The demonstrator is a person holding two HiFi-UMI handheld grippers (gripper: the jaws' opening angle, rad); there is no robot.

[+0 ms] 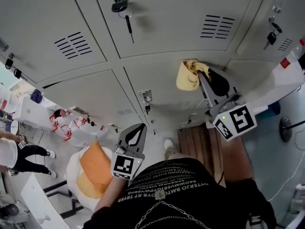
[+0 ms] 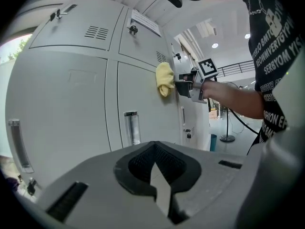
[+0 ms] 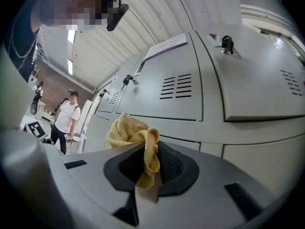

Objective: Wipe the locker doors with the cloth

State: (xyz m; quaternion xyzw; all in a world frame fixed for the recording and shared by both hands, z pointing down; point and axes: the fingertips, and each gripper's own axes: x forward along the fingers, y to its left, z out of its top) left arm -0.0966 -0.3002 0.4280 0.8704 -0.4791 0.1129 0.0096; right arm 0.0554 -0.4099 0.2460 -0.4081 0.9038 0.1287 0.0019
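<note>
A bunched yellow cloth (image 1: 189, 75) is pinched in my right gripper (image 1: 206, 78), which is shut on it and holds it against a grey locker door (image 1: 162, 87) below the upper row. In the right gripper view the cloth (image 3: 131, 133) bulges out past the jaws toward the lockers. The left gripper view shows the cloth (image 2: 165, 78) pressed on the door face. My left gripper (image 1: 136, 132) hangs low near the person's waist, shut and empty, its jaws closed together (image 2: 155, 168).
Grey lockers (image 1: 157, 23) fill the wall, with keys hanging in a lock (image 1: 121, 5) and another (image 1: 273, 32). Door handles (image 2: 130, 127) stick out. An orange cushion on a chair (image 1: 95, 168) sits lower left. A bystander (image 3: 64, 118) stands far off. A stand base (image 1: 285, 128) is at right.
</note>
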